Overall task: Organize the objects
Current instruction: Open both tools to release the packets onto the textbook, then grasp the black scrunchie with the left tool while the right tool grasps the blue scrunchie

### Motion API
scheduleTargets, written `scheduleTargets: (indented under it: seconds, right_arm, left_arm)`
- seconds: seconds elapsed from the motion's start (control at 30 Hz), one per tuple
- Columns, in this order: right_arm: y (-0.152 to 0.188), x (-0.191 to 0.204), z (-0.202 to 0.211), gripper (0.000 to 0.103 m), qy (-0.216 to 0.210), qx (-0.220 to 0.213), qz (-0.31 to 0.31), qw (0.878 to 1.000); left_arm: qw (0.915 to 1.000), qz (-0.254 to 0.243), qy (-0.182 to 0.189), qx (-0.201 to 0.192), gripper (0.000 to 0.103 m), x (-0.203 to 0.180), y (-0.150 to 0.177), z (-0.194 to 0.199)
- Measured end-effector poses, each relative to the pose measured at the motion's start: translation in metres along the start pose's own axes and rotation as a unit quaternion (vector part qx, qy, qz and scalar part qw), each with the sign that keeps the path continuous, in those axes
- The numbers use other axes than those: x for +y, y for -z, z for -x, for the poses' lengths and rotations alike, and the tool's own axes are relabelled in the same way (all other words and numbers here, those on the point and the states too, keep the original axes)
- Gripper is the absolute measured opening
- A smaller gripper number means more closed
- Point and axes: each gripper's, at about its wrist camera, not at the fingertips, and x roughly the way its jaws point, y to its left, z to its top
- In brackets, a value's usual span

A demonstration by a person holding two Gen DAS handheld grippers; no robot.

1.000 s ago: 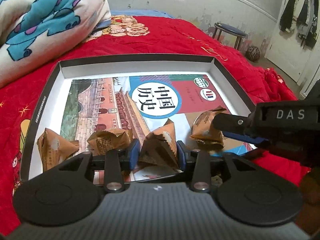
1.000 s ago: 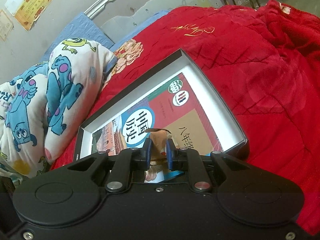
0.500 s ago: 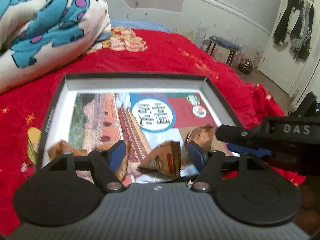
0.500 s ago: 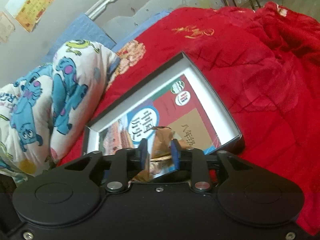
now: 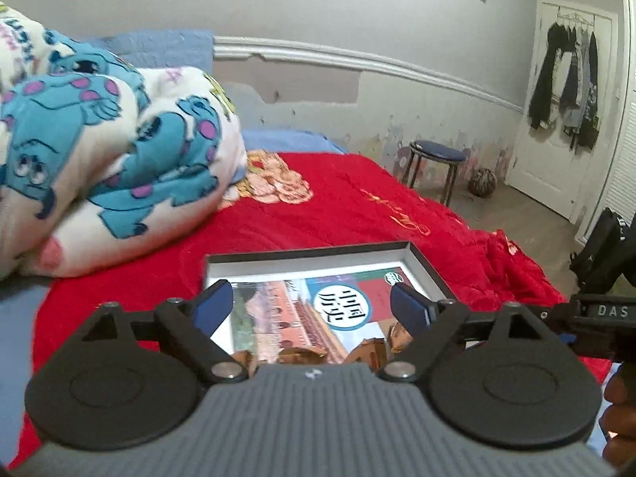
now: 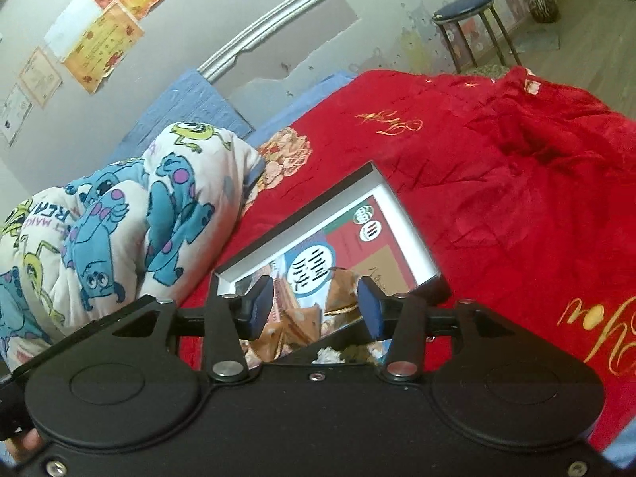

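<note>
The left tool [image 5: 310, 306] hangs wide open and empty above the near end of the shallow box [image 5: 431, 268]; the brown snack packets [image 5: 302, 355] lie below its fingers on the history textbook [image 5: 342, 304] inside the box. The right tool [image 6: 314, 306], also spread and empty, hovers over the same packets [image 6: 342, 290]. Only the left view shows the right tool's "DAS" label [image 5: 612, 311].

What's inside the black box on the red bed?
Inside the black box lies a book with a blue circle, and brown snack packets sit on top of it. The left claw covers the box's near part, so not every packet shows.
</note>
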Motion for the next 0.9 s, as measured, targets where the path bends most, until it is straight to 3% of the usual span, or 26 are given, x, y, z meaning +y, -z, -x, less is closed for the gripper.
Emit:
scheduleTargets:
  seconds: [0.1,0.2,0.37,0.63,0.7,0.77,0.8,0.87,0.9]
  right_arm:
    - [0.008,0.011,0.003,0.046,-0.005,-0.001,0.007,1.000]
    - [0.020,0.018,-0.003,0.046,-0.011,0.007,0.008,1.000]
    - [0.040,0.019,-0.034,0.046,-0.009,0.042,0.020,0.999]
    - [0.050,-0.001,-0.086,0.044,-0.015,0.103,-0.020,0.994]
    - [0.054,-0.004,-0.094,0.044,0.000,0.111,-0.018,0.994]
    - [0.058,-0.006,-0.100,0.042,0.010,0.119,-0.015,0.993]
    - [0.059,-0.008,-0.101,0.040,0.013,0.123,-0.019,0.992]
    - [0.062,-0.011,-0.104,0.039,0.011,0.128,-0.030,0.991]
    - [0.063,-0.013,-0.104,0.038,0.010,0.129,-0.033,0.991]
  left_arm:
    - [0.9998,0.012,0.001,0.014,0.095,0.006,0.020,0.006]
    - [0.9976,0.034,-0.014,0.058,0.095,0.014,0.046,-0.005]
    - [0.9865,0.096,-0.010,0.132,0.094,0.022,0.072,-0.043]
    - [0.9696,0.122,-0.050,0.206,0.084,0.028,0.102,-0.087]
    - [0.9701,0.122,-0.056,0.202,0.079,0.027,0.100,-0.090]
    - [0.9715,0.116,-0.055,0.199,0.057,0.025,0.098,-0.089]
    - [0.9718,0.113,-0.055,0.199,0.053,0.024,0.098,-0.089]
    - [0.9700,0.109,-0.062,0.209,0.023,0.024,0.100,-0.089]
    - [0.9684,0.105,-0.067,0.216,0.019,0.023,0.100,-0.092]
